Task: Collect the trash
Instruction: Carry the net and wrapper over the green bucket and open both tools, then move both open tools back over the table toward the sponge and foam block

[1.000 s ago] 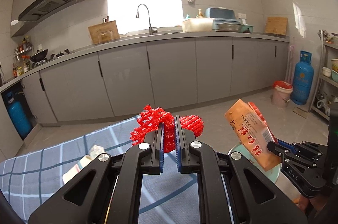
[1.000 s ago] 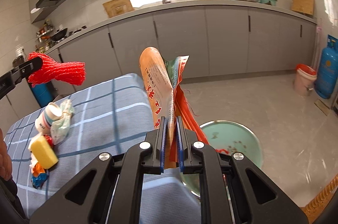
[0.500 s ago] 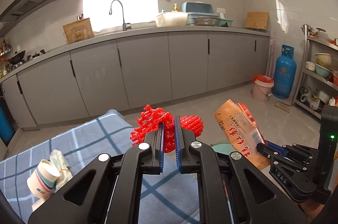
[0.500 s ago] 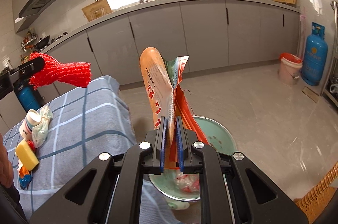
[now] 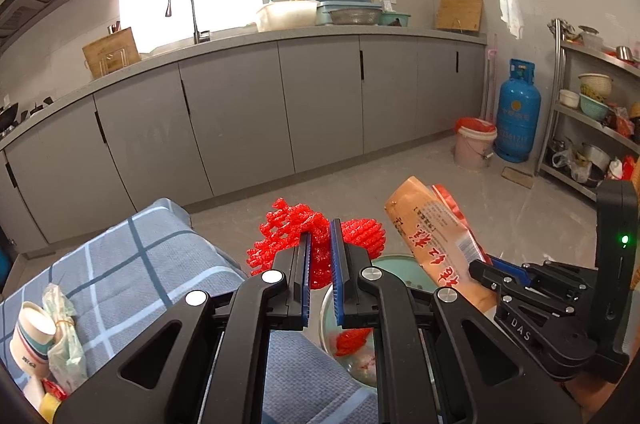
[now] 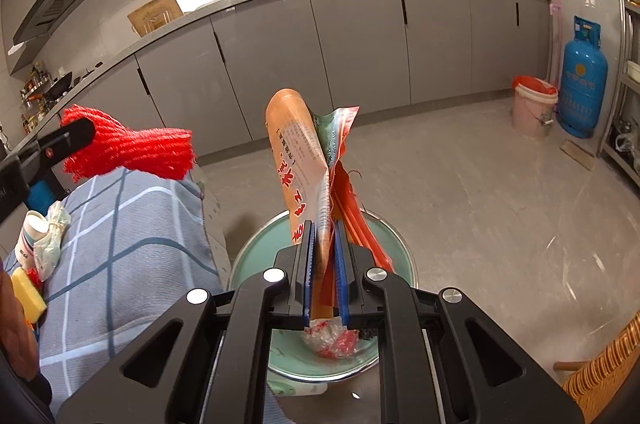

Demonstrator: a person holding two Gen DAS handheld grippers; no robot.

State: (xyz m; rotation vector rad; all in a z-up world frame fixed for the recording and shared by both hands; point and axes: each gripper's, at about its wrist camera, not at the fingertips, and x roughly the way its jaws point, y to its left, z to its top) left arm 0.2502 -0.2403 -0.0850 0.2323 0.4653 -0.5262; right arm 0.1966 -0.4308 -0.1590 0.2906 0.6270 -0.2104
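On the checked cloth at the left lay one paper cup, one knotted bag and one yellow sponge. The left gripper pinched one red net; the right gripper clamped one orange packet above one green bin on the grey kitchen floor.
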